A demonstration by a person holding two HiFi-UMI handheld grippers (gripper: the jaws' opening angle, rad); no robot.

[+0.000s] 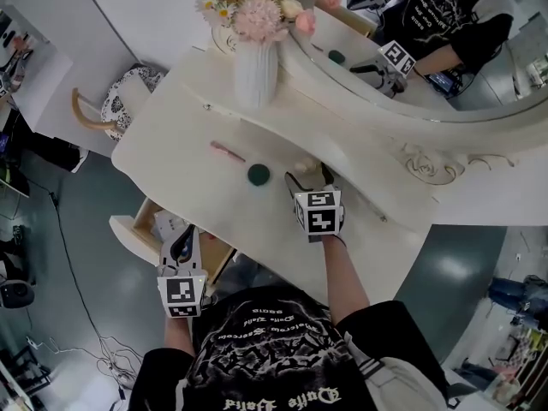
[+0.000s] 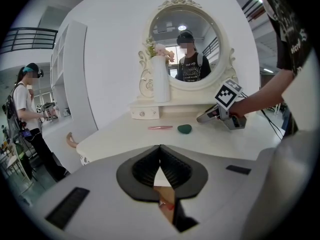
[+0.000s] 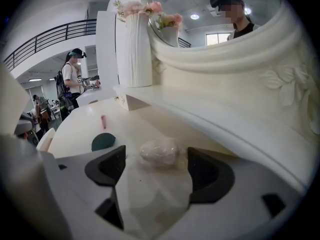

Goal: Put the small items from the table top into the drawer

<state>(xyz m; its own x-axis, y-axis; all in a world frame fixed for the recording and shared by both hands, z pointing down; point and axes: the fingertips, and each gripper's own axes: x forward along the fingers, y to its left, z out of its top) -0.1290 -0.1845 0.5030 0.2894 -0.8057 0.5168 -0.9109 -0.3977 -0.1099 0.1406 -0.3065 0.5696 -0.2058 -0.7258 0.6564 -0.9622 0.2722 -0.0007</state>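
Note:
On the white dressing table [image 1: 171, 122] lie a pink tube [image 1: 227, 151], a dark green round item [image 1: 259, 175] and a pale pink egg-shaped item [image 1: 301, 164]. My right gripper [image 1: 310, 176] is open low over the table top. The egg-shaped item [image 3: 159, 152] sits between its jaw tips, and neither pad touches it. The green item [image 3: 103, 141] and the tube [image 3: 103, 120] lie farther left. My left gripper [image 1: 182, 245] hangs over the open drawer [image 1: 128, 231] at the table's front left. Its jaws [image 2: 160, 151] are shut with nothing between them.
A white vase of flowers [image 1: 255, 71] stands at the back of the table before the oval mirror [image 1: 428, 75]. A raised shelf edge [image 3: 225, 129] runs close on the right gripper's right. Another person [image 2: 22, 109] stands off to the left.

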